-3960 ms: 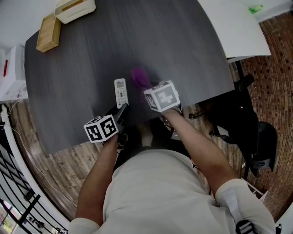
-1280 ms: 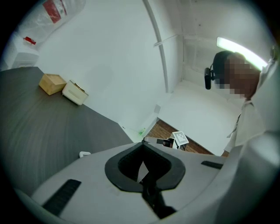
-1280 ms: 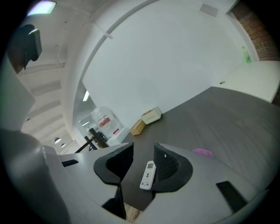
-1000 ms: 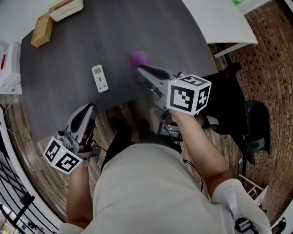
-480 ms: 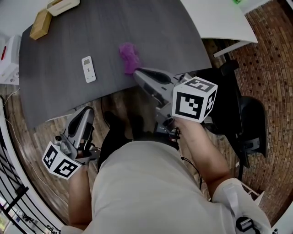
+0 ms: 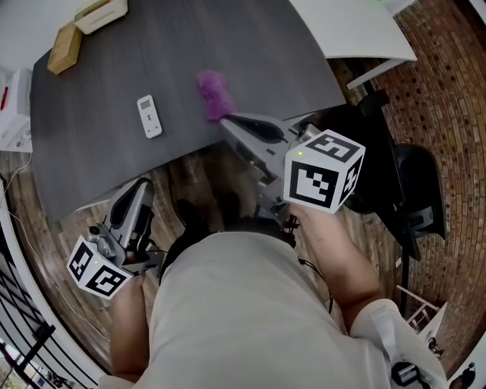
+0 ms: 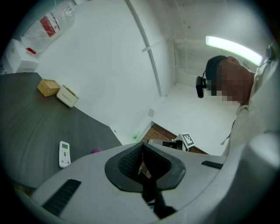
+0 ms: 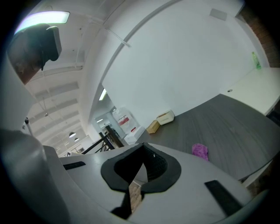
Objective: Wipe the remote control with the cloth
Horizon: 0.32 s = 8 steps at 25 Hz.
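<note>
I've pulled L gripper (image 6: 143,190) & R gripper (image 6: 228,126) back off the table (image 6: 250,53) edge, jaws together & empty, w/ cloth (image 6: 215,94) & remote (image 6: 149,116) left on table, so wipe prob done.

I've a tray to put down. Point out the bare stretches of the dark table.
Widest bare stretch: the dark table beyond the purple cloth, up to the white table. Another lies between the remote control and the wooden block. Crowded at the far left corner, where the block and the white box sit.
</note>
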Motion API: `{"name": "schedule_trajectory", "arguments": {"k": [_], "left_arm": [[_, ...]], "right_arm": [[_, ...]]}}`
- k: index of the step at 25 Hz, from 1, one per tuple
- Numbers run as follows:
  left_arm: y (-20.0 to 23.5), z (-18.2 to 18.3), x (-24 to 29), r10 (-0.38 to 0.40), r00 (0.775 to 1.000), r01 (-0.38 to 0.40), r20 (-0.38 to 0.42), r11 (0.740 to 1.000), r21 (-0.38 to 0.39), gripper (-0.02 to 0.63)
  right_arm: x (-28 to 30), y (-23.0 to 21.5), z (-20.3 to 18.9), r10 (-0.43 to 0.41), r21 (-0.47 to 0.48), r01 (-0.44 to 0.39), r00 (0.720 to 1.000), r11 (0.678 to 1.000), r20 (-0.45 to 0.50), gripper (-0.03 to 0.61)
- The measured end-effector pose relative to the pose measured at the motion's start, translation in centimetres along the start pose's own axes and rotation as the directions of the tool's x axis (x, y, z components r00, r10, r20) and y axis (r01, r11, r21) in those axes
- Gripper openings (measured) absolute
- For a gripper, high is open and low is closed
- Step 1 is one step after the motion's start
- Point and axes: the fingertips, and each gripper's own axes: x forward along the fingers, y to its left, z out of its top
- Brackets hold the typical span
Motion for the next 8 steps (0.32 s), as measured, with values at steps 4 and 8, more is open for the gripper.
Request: {"name": "schedule_trajectory", "arguments": {"k": [4, 8], "left_arm": [[0.4, 1.3, -0.7, -0.044, 0.999, 0.044, -0.009, 0.999, 0.017, 0.003], [1.1, 1.9, -1.9, -0.059, 0.998, 0.059, -0.014, 0.998, 0.013, 0.003]], "right_arm": [[0.5, 1.3, 0.4, -0.037, -0.034, 0.038, 0.999, 0.999, 0.027, 0.011], [1.1, 2.4, 0.0, -0.057, -0.034, 0.058, 0.998, 0.998, 0.031, 0.009]]}}
